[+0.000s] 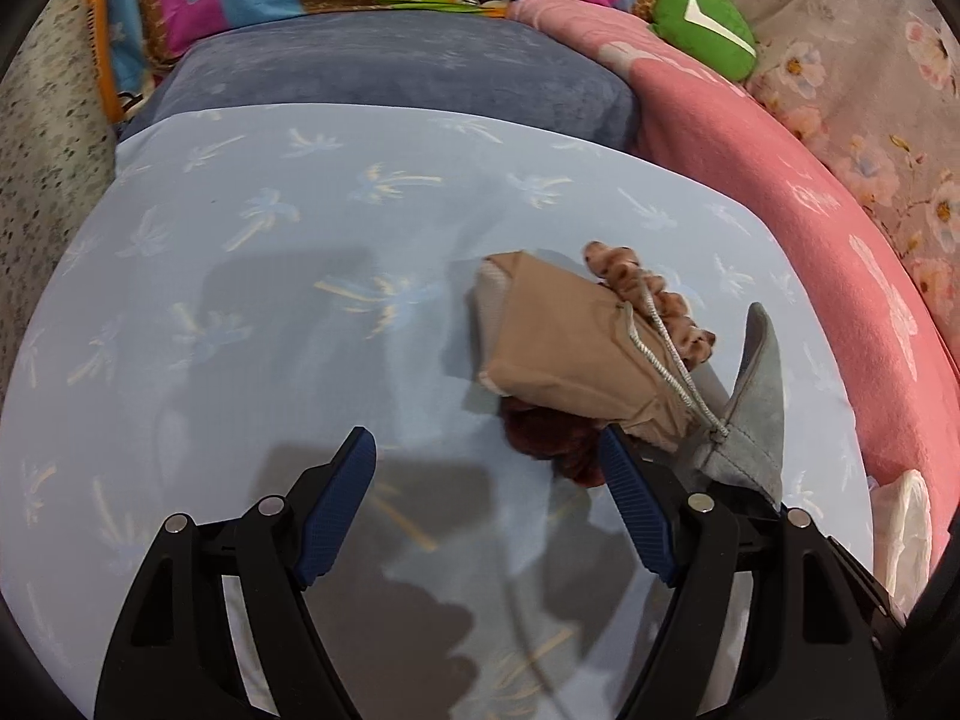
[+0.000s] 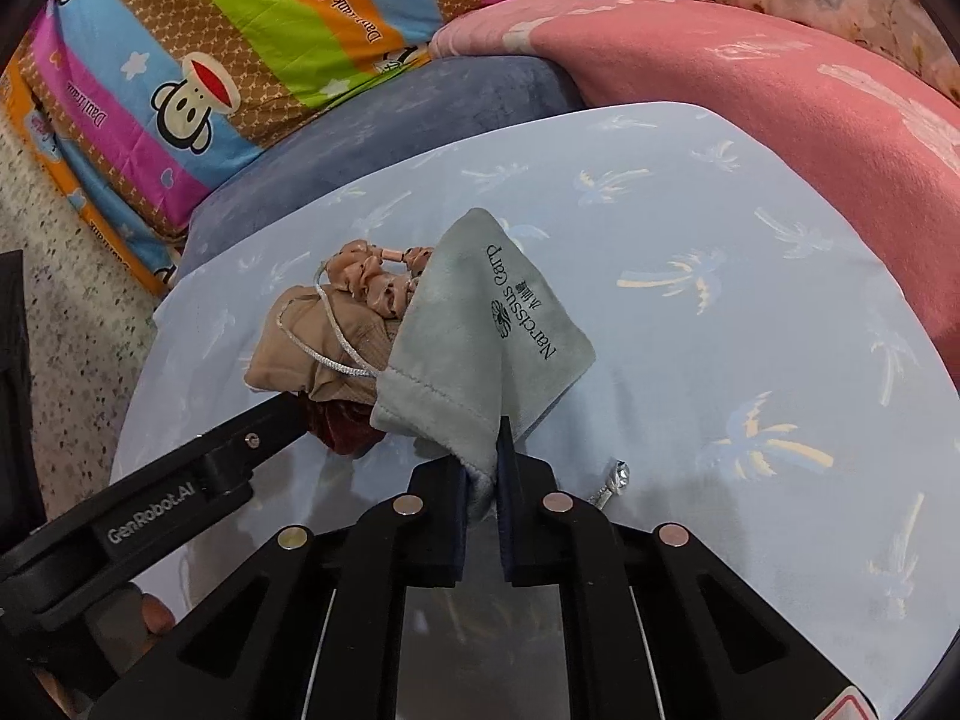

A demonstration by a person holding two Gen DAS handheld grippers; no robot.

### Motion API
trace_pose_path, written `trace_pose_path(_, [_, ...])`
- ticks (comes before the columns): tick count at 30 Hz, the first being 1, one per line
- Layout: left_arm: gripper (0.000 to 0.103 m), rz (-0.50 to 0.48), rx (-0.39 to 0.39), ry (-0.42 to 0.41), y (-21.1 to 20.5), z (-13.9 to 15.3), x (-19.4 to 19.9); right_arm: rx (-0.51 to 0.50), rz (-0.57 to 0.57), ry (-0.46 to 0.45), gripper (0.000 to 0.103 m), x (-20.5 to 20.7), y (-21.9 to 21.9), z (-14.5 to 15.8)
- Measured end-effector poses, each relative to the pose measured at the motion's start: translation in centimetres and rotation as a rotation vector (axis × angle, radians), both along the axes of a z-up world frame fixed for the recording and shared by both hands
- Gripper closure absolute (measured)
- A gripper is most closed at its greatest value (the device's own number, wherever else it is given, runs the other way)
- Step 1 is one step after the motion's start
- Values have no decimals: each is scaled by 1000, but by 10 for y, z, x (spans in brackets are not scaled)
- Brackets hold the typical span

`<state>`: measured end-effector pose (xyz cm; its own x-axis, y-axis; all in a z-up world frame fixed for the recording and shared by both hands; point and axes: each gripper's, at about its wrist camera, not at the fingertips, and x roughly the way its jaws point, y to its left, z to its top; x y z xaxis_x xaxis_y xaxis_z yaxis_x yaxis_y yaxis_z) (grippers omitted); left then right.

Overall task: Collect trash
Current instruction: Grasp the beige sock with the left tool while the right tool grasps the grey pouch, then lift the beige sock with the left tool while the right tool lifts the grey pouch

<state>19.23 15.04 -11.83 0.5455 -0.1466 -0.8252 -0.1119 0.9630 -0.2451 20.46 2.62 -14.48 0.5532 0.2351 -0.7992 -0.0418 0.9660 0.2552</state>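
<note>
Right gripper (image 2: 480,480) pinches the hem of the grey pouch (image 2: 486,330) above the blue sheet (image 2: 720,240), while the spread left gripper (image 1: 486,480) sits just left of the tan bundle (image 1: 558,336), apparently the nearer to it.

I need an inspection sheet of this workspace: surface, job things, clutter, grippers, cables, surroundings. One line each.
Surface: light blue palm-print sheet, shadowed near the grippers.
Job's things: grey drawstring pouch; tan wrapped bundle beside it, touching; peach scrunchie; dark red fabric under the bundle.
Clutter: small silver ring on the sheet; white plastic at the right edge.
Grippers: right gripper shut on the pouch edge; left gripper open, one finger near the bundle.
Cables: nothing seen; only the pouch cord.
Surroundings: pink blanket, cartoon quilt, green plush.
</note>
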Motion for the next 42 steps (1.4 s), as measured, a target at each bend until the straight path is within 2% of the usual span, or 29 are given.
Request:
trace_pose_path(2, [31, -14, 0, 0, -5, -2, 4, 9, -8, 0, 96, -1, -4, 2])
trace_pose_path(4, [43, -33, -3, 4, -9, -6, 7, 17, -13, 1, 96, -1, -7, 4])
trace_pose_path(6, [49, -41, -4, 7, -13, -7, 9, 25, -15, 1, 95, -3, -10, 5])
trace_pose_path(8, [65, -55, -20, 1, -14, -7, 9, 33, -19, 2, 95, -4, -12, 7])
trace_pose_path(9, [76, -64, -33, 3, -16, -7, 9, 37, -19, 2, 95, -5, -13, 8])
trace_pose_path(12, [82, -75, -36, 1, -19, -2, 5, 42, -18, -2, 95, -10, -14, 13])
trace_pose_path(22, [84, -113, -104, -5, -25, 15, -36, 69, -27, -36, 95, -45, -29, 40])
trace_pose_path(28, [84, -165, -93, 12, -44, 21, -64, 75, -43, -46, 95, -75, -48, 53])
trace_pose_path(34, [82, -232, -127, 33, -66, 24, -83, 82, -67, -57, 95, -105, -70, 61])
trace_pose_path(36, [82, -246, -104, 27, -73, 26, -88, 84, -75, -63, 95, -112, -77, 64])
trace_pose_path(42, [81, -272, -97, 41, -86, 22, -94, 84, -96, -72, 95, -128, -94, 69])
